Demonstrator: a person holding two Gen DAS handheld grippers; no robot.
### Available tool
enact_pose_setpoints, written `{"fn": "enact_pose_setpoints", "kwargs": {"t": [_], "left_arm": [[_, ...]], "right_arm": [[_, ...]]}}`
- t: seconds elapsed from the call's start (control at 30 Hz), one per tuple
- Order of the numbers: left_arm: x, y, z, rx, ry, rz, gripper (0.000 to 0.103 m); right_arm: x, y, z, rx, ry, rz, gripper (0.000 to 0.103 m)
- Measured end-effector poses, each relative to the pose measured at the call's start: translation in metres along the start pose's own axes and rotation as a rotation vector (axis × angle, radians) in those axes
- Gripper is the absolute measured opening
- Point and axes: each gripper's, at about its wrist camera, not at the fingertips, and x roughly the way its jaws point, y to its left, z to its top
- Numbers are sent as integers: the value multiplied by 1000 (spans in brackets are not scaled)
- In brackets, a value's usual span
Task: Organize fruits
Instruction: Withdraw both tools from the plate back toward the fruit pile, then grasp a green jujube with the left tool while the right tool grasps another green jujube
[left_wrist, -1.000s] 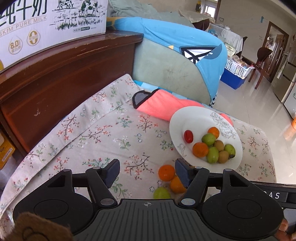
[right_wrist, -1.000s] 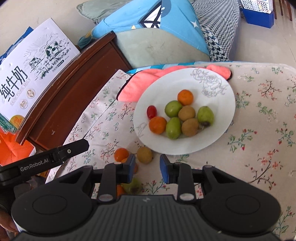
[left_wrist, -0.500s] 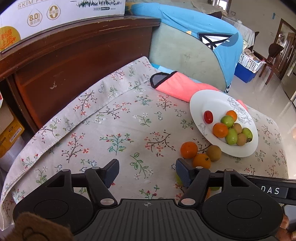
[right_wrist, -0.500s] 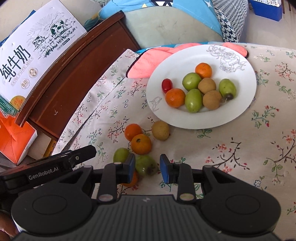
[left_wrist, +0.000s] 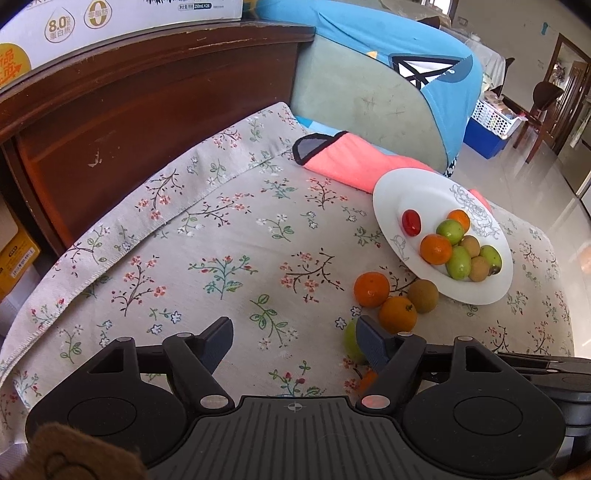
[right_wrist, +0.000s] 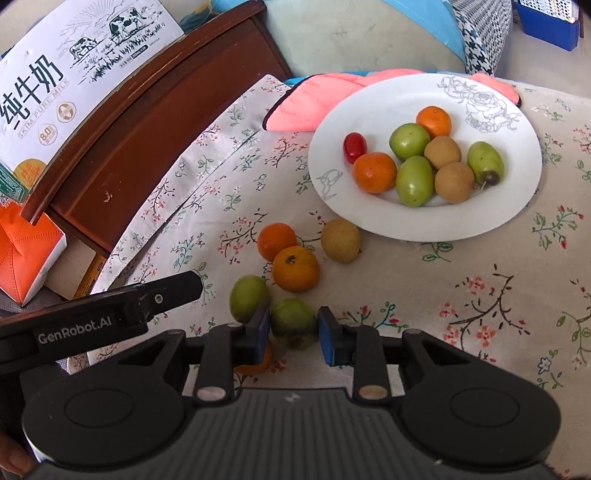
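A white plate (left_wrist: 391, 192) (right_wrist: 388, 107) on the flowered cloth holds several fruits: oranges, green and brown ones, and a red tomato (right_wrist: 355, 147). In front of it lie two loose oranges (right_wrist: 295, 268), a brown fruit (right_wrist: 340, 240) and a green fruit (right_wrist: 248, 298). My right gripper (right_wrist: 293, 328) is shut on another green fruit (right_wrist: 293, 323), which rests on the cloth. A further orange (right_wrist: 258, 363) peeks out under its left finger. My left gripper (left_wrist: 294, 328) is opening over bare cloth, nothing between its jaws; a green fruit (left_wrist: 351, 341) lies just behind its right finger.
A dark wooden cabinet (left_wrist: 147, 103) with a milk carton box (right_wrist: 74, 85) on top borders the cloth at the left. A pink cloth (left_wrist: 354, 162) lies under the plate's far side, against a cushion with a blue cover (left_wrist: 388, 85). Bare cloth spreads left of the fruits.
My right gripper has dropped toward the loose fruits and now has the green one between its pads. The left gripper's jaws have spread wider and its view has shifted closer to the cloth.
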Motion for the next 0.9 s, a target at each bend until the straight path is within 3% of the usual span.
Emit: {"fn": "enact_pose_setpoints", "kwargs": {"t": [0.57, 0.9], "left_arm": [[23, -33, -9, 83, 51, -33, 72], [33, -43, -11, 122, 56, -14, 50]], "right_arm": [[-29, -28, 4, 71, -53, -76, 28], [-31, -30, 3, 72, -51, -79, 28]]}}
